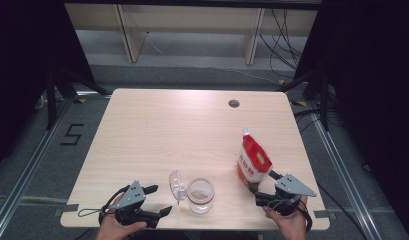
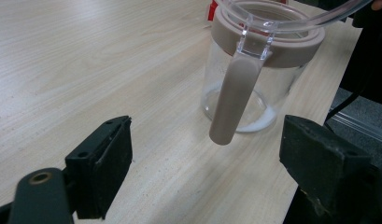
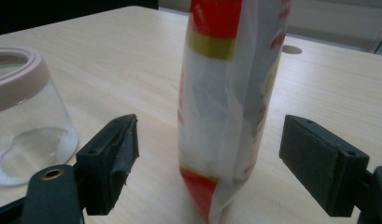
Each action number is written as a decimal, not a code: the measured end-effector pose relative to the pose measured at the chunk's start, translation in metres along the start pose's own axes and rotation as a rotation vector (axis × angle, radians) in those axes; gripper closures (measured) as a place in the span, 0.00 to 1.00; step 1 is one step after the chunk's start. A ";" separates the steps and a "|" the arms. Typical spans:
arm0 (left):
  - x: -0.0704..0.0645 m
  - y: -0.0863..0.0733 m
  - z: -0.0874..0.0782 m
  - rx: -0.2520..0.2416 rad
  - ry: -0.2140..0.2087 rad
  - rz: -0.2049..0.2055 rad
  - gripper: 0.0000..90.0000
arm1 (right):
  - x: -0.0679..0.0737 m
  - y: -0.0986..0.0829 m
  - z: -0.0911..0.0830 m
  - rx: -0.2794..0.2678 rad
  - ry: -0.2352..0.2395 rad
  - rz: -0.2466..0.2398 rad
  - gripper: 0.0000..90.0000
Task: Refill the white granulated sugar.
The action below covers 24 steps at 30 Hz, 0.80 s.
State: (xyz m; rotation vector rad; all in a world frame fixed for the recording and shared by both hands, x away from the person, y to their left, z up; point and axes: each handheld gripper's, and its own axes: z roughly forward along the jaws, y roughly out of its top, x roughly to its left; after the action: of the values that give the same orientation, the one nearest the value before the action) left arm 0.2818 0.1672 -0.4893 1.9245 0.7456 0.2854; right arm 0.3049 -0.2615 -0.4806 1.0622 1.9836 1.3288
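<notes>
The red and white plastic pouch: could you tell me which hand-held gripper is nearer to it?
Right hand-held gripper: its open jaws flank the pouch. Left hand-held gripper sits beyond the jar.

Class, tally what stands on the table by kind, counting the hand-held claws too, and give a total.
Clear jars with flip lid open: 1, the jar
Red-and-white pouches: 1, the pouch
Claws: 2, the left claw and the right claw, both open
Total: 4
</notes>
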 end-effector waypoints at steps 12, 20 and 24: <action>0.000 0.000 0.000 -0.007 -0.008 -0.009 0.19 | -0.004 0.005 0.018 -0.036 0.017 0.004 0.24; 0.000 0.001 -0.001 0.003 -0.006 0.011 0.19 | -0.005 0.005 0.024 -0.041 -0.017 0.011 0.20; 0.000 0.000 -0.001 -0.004 -0.006 -0.006 0.19 | -0.007 0.005 0.027 -0.053 -0.027 0.019 0.19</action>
State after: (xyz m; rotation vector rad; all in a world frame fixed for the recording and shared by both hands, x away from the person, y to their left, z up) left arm 0.2815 0.1676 -0.4886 1.9186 0.7464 0.2765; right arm 0.3311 -0.2522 -0.4868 1.0707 1.9124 1.3625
